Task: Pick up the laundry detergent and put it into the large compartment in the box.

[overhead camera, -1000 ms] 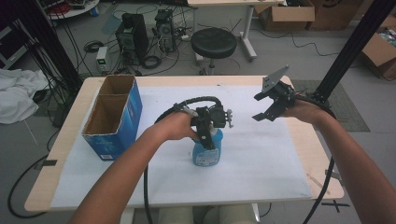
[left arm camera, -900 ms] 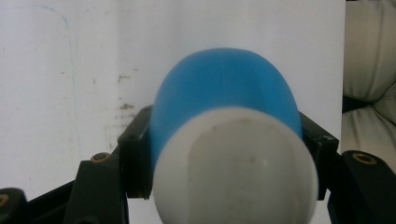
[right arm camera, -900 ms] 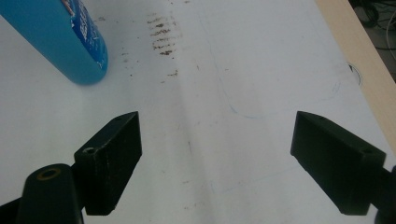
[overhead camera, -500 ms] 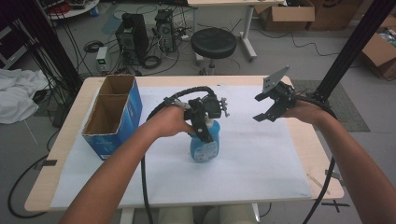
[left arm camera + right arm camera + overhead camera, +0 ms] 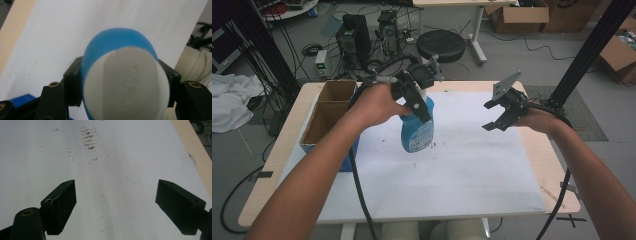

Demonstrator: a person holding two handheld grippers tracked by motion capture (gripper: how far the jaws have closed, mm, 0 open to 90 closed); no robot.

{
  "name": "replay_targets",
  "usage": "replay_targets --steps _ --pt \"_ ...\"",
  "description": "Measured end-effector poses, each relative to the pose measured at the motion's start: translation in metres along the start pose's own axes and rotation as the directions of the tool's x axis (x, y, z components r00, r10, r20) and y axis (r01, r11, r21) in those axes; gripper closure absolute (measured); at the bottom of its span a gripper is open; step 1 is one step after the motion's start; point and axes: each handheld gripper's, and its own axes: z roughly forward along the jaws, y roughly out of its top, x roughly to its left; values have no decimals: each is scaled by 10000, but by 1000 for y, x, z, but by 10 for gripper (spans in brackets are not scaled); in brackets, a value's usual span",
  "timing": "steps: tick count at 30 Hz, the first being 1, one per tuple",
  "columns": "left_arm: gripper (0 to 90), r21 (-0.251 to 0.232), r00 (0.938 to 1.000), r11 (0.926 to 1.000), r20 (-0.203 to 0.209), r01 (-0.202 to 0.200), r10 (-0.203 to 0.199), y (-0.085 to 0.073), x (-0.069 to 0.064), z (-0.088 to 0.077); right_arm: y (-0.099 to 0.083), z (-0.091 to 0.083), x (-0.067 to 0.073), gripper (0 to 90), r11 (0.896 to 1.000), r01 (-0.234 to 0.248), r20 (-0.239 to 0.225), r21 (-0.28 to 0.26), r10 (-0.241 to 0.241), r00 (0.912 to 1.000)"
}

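Left gripper (image 5: 419, 97): jaws clamped on the neck of the bottle (image 5: 417, 131), one black jaw on each side of it in the left gripper view (image 5: 122, 82).
Bottle: blue body with a white cap, label on the front; it hangs tilted in the grip, off the sheet (image 5: 462, 170), above its 11 o'clock part.
Bottle in left gripper view: white cap (image 5: 126, 86) nearest the camera, blue shoulder behind it, white sheet beyond.
Left hand (image 5: 379, 102): wrapped round the gripper body, forearm coming in from 7 o'clock.
Right gripper (image 5: 502, 112): jaws wide apart with nothing between them, held over the sheet's 2 o'clock edge; grey plate on top.
Right gripper view: both black jaws (image 5: 113, 205) spread over bare white sheet with brown smudges toward 12 o'clock.
Sheet: white, covers most of the table (image 5: 557, 165).
Box (image 5: 329, 120): open cardboard, blue sides, two compartments, at the table's 9 o'clock edge, just beside the left forearm.
Stool (image 5: 440, 46): black, on the floor past 12 o'clock.
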Motion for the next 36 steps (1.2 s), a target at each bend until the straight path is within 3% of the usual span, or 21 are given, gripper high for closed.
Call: replay_targets --steps 4,8,11,13,14,15,17,21,23,24,25,26,27,28,30,31,32,33,34,35,36 --pt "377 -158 9947 9955 -408 937 -942 -1 10 -23 1 0 1 167 10000 35 -18 4 -35 10000" --pt "378 -452 9760 9794 -854 1969 -2001 -6 22 -40 1 0 2 169 10000 78 -31 11 -78 10000" --pt "378 -595 9546 9619 -1209 2668 -2722 -11 31 -51 0 -1 2 170 10000 85 -20 31 -85 10000" --pt "378 -645 9295 9415 -1503 3309 -3369 -17 38 -59 -1 -3 2 172 10000 70 37 62 -70 10000" --pt "379 -645 9295 9415 -1503 3309 -3369 -17 38 -59 -1 -3 2 171 9999 81 53 66 -81 10000" --pt "379 -608 9231 9370 -1609 3441 -3494 -19 41 -62 -1 -3 2 171 9999 81 53 66 -81 10000" --pt "379 -648 9090 9264 -1785 3710 -3766 -23 46 -69 -1 -4 2 172 10000 70 86 53 -71 9999" --pt "379 -725 8753 8957 -1913 4386 -4441 -32 56 -82 -1 -4 3 174 9999 140 88 11 -140 9999" --pt "379 -824 8531 8760 -2004 4752 -4816 -36 59 -87 0 -3 3 177 9997 219 113 106 -221 9997" --pt "379 -967 8312 8565 -2079 5071 -5156 -42 63 -93 0 -2 3 176 9997 228 119 117 -229 9997" --pt "379 -967 8312 8565 -2079 5071 -5156 -42 63 -93 0 -2 3 176 9997 228 119 117 -229 9997" --pt "379 -1099 8070 8352 -2172 5388 -5492 -48 68 -100 1 -2 3 176 9997 251 135 81 -252 9996" --pt "379 -1118 7984 8283 -2228 5491 -5593 -51 70 -102 1 -2 4 176 9997 255 133 57 -255 9996" --pt "379 -1118 7984 8283 -2228 5491 -5593 -51 70 -102 1 -2 4 176 9997 255 133 57 -255 9996" --pt "379 -1126 7818 8138 -2300 5702 -5796 -57 74 -106 2 -2 3 177 9995 301 127 33 -301 9995" --pt "379 -1222 7541 7890 -2375 6021 -6123 -63 79 -110 2 -2 3 177 9996 292 137 43 -293 9995" --pt "379 -1222 7541 7890 -2375 6021 -6123 -63 79 -110 2 -2 3 177 9996 292 137 43 -293 9995" --pt "379 -1263 7284 7673 -2497 6288 -6380 -70 84 -114 2 -3 2 176 9996 279 160 -26 -278 9995" --pt "379 -1263 7284 7673 -2497 6288 -6380 -70 84 -114 2 -3 2 176 9996 279 160 -26 -278 9995" --pt "379 -1269 7192 7598 -2553 6376 -6462 -72 85 -114 2 -3 2 175 9996 283 177 -36 -282 9994" --pt "379 -1349 6938 7396 -2698 6594 -6678 -79 88 -117 2 -3 2 175 9996 269 176 -21 -268 9995"
